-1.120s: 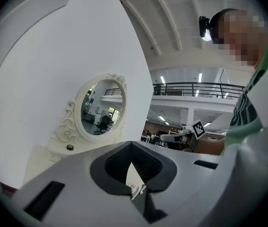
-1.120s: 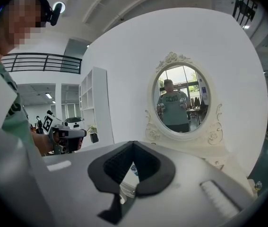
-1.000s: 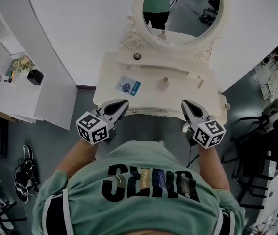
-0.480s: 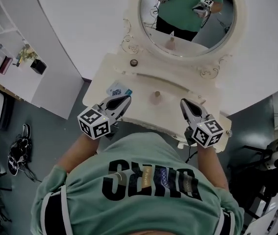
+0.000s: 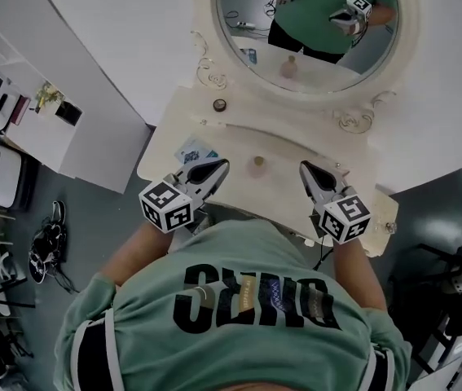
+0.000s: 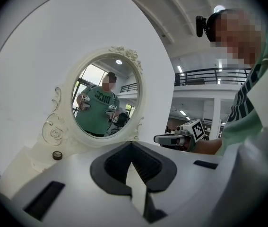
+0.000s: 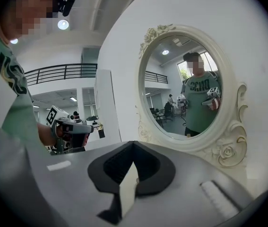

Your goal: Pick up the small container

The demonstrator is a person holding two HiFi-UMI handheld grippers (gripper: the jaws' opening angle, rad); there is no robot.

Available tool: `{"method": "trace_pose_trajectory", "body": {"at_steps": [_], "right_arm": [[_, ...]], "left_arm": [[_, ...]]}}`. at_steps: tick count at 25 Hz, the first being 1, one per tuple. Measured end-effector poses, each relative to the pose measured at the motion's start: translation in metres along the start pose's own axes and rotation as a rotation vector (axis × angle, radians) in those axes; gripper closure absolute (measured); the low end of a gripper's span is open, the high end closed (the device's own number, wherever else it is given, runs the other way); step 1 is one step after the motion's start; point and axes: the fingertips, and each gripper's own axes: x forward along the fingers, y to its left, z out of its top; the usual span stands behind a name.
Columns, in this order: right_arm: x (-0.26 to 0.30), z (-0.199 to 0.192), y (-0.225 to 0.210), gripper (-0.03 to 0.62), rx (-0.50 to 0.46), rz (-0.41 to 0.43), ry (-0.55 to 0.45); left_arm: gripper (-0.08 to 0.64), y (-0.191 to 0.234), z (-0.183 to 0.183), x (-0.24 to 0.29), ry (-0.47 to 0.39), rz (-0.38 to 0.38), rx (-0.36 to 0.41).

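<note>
Grey floor (image 5: 125,210) shows at either side of the person, whose green shirt (image 5: 247,316) fills the near edge of the head view. Just beyond it both grippers point away over the near edge of a cream dressing table (image 5: 296,141). The left gripper (image 5: 217,166) has its jaws pressed together on nothing. The right gripper (image 5: 305,169) looks the same in its own view, jaws together and empty.

The small container (image 5: 257,166), a pale pinkish piece standing upright on the table top, lies between the two gripper tips and about level with them. It is to the right of the left tip and to the left of the right one. The left tip seems slightly nearer, though the gap is close to even. It looks round from above, so I judge no long axis matters and either side would serve. Whichever gripper takes it must first part its jaws and swing inward. Neither gripper view shows the container.

A blue-and-white packet (image 5: 195,150) lies flat beside the left gripper, to its far left. Farther off, a small dark round pot (image 5: 220,104) sits on the raised back ledge. Beyond that stands the oval mirror (image 5: 312,23), which reflects the person and both grippers.
</note>
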Motion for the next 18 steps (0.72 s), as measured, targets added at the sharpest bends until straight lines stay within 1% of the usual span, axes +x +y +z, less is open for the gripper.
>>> {"method": "trace_pose_trajectory", "body": {"at_steps": [3,6,12,15,18], "right_arm": [[0.01,0.002,-0.002,0.584,0.003,-0.034,0.0],[0.021,0.007,-0.003,0.584,-0.001,-0.093,-0.007],[0.038,0.012,-0.007,0.584,0.052,-0.193,-0.018],[0.047,0.016,-0.006,0.584,0.057,-0.204,-0.02],[0.053,0.016,-0.004,0.584,0.046,-0.196,-0.007]], "left_arm": [[0.559,0.015,0.007,0.004,-0.005,-0.04,0.007],[0.558,0.034,0.013,0.008,-0.003,-0.093,0.015],[0.558,0.058,0.023,0.016,0.032,-0.196,0.049],[0.558,0.062,0.022,0.021,0.037,-0.229,0.047],[0.558,0.067,0.018,0.024,0.041,-0.232,0.036]]}}
